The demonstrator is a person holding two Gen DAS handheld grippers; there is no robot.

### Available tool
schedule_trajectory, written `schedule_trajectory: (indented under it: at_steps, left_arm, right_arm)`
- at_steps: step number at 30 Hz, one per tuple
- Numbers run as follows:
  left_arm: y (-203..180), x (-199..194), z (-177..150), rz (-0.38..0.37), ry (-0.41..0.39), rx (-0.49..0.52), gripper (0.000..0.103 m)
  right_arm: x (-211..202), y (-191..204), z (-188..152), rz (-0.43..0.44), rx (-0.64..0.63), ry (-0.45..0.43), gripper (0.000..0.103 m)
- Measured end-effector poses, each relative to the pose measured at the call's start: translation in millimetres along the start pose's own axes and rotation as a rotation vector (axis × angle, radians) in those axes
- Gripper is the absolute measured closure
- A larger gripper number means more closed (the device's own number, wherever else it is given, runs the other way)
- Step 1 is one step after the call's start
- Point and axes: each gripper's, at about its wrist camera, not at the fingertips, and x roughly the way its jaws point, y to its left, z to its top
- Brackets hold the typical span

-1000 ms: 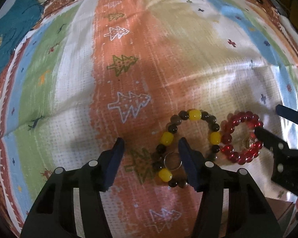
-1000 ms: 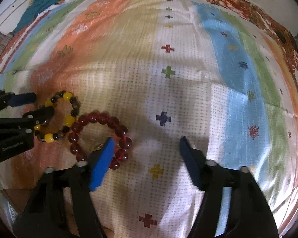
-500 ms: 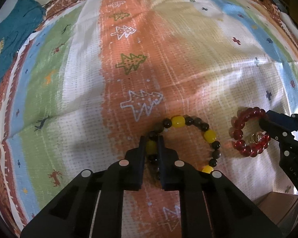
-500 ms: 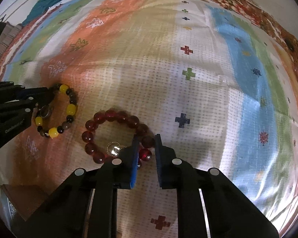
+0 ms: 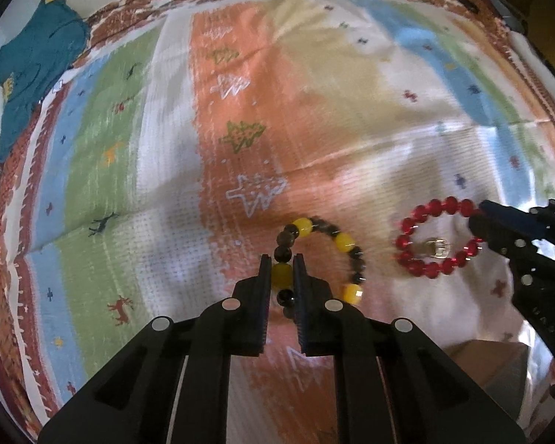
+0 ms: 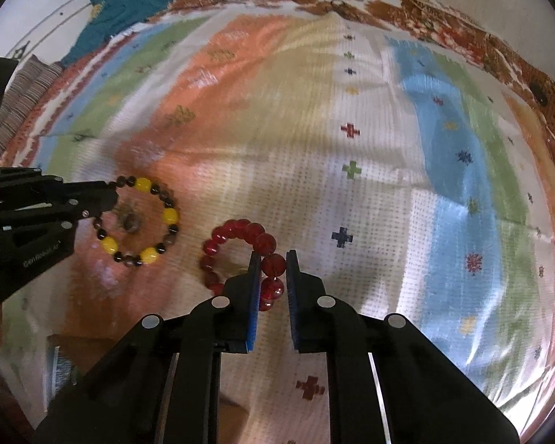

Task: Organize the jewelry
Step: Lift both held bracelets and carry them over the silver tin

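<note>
Both hand-held grippers have closed since the earlier frame. Left wrist view: left hand-held gripper [image 5: 281, 272] pinches the yellow-and-dark bead bracelet [image 5: 342, 242] on the striped cloth [image 5: 137, 170]. Right wrist view: right hand-held gripper [image 6: 273, 267] grips the red bead bracelet [image 6: 236, 233], right of the other.

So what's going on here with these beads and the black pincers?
A person is sorting jewelry with a claw in each hand. The left claw is shut on the yellow-and-dark bead bracelet; the right claw is shut on the red bead bracelet. Both bracelets sit apart over a striped cloth, each ringing a small trinket.
</note>
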Motion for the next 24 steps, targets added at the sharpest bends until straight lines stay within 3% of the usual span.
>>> schedule_trajectory:
  at_steps: [10, 24]
  left_arm:
    - [-20.8, -40.9, -0.6, -0.042, -0.086, 0.014, 0.092]
    - [-17.1, -93.1, -18.2, -0.101, -0.165, -0.024, 0.092]
  right_arm:
    - [-34.2, 5.0, -4.1, 0.019, 0.010, -0.068, 0.089]
    - [-67.4, 7.7, -15.9, 0.038, 0.020, -0.112, 0.089]
